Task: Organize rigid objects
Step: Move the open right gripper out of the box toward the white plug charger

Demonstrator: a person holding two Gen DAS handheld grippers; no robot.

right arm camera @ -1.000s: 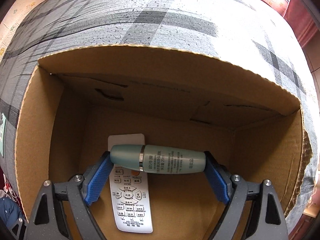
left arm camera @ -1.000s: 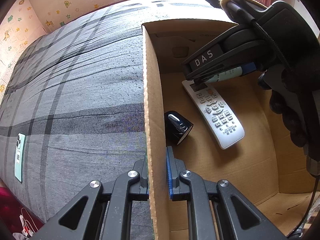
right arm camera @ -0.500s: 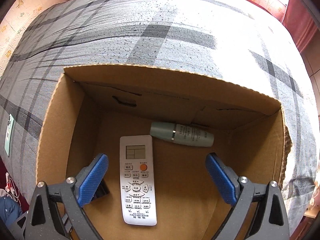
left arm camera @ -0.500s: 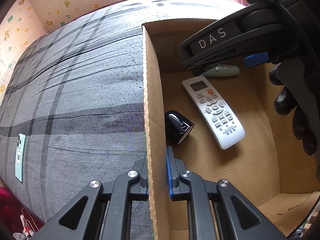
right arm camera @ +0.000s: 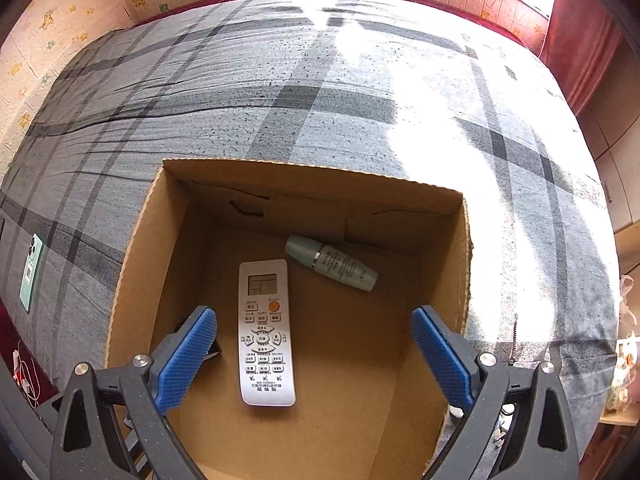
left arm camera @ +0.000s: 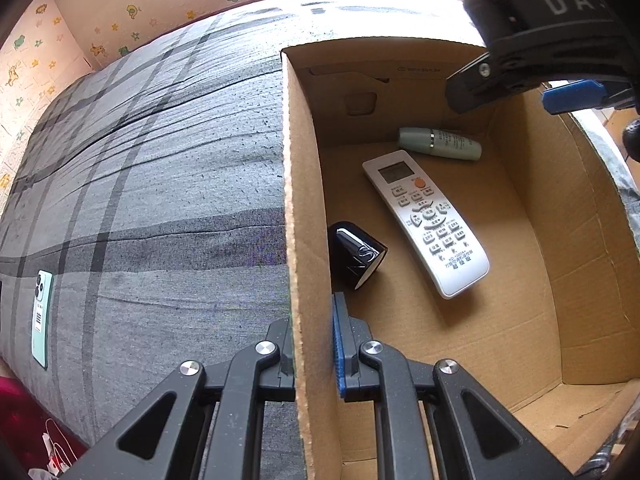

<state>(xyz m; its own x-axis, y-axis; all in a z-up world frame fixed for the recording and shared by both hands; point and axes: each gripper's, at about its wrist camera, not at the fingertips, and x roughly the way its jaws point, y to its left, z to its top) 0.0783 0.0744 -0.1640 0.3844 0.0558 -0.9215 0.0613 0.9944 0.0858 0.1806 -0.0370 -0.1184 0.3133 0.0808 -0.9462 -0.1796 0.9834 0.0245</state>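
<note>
1. Left gripper (left arm camera: pixel 314 354) has its fingers pinched tight on the box (left arm camera: pixel 306 208) wall, so just keep it steady.
2. Right gripper (right arm camera: pixel 314 354) has its fingers wide with nothing between them; the bottle (right arm camera: pixel 331 263) lies in the box by the far wall, near the remote (right arm camera: pixel 265 332).
3. Clear the rim going straight up, then go for the phone (left arm camera: pixel 41 318) on the bed (left arm camera: pixel 160 160).
</note>
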